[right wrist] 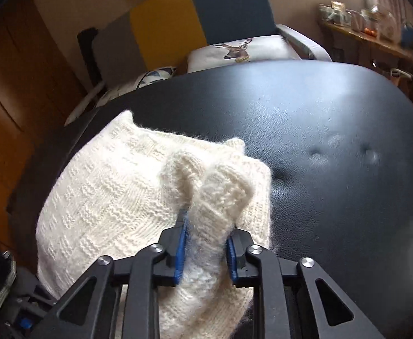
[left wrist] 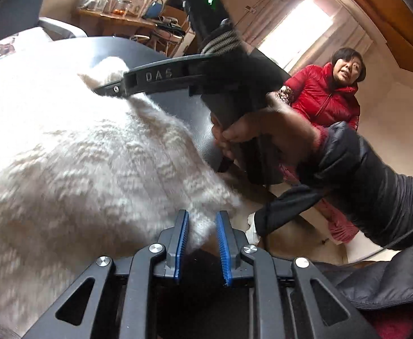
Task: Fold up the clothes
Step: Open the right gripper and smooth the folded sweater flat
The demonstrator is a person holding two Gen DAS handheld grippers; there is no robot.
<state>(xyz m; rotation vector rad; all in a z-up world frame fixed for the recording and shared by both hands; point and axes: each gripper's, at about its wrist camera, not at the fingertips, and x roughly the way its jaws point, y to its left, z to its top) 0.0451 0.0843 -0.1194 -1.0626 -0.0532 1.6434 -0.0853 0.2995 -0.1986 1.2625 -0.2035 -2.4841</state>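
A white knitted sweater (left wrist: 73, 152) lies on a black padded table (right wrist: 319, 113), folded into a thick pad (right wrist: 107, 186). My right gripper (right wrist: 206, 243) is shut on a bunched fold of the sweater, lifted a little above the pad. In the left wrist view that same right gripper (left wrist: 116, 86) reaches in from the right, held by a hand (left wrist: 265, 130) in a dark sleeve. At the sweater's near edge my left gripper (left wrist: 202, 234) has its blue pads (left wrist: 182, 243) closed in on a corner of knit that fills the narrow gap.
A person in a red jacket (left wrist: 325, 96) sits beyond the table's right side. Behind the table stand a chair with a yellow and teal back (right wrist: 195, 14), a deer-print cushion (right wrist: 240, 48) and a wooden shelf with jars (right wrist: 370, 28). Dark clothing (left wrist: 375, 279) lies close by.
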